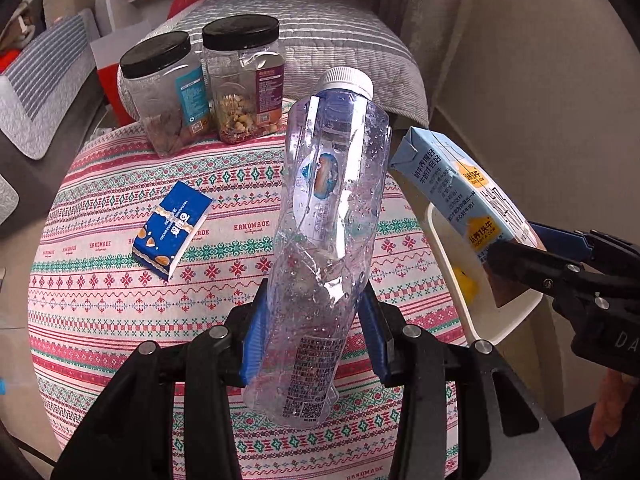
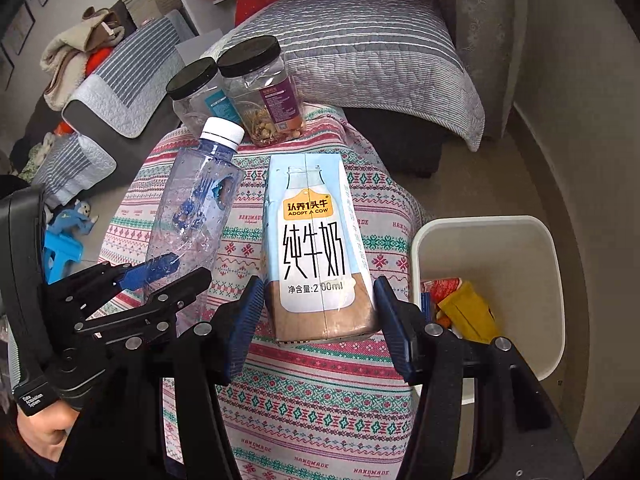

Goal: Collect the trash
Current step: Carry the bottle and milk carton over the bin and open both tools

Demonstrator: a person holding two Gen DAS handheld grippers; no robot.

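Observation:
My left gripper is shut on a crumpled clear plastic bottle with a white cap, held above the patterned tablecloth. The bottle also shows in the right wrist view. My right gripper is shut on a light-blue milk carton, held up beside the white trash bin. The carton also shows in the left wrist view, over the bin. A blue biscuit wrapper lies on the cloth.
Two black-lidded clear jars with snack remains stand at the table's far edge. The bin holds red and yellow wrappers. A grey striped sofa lies beyond the table. Toys lie on the floor at left.

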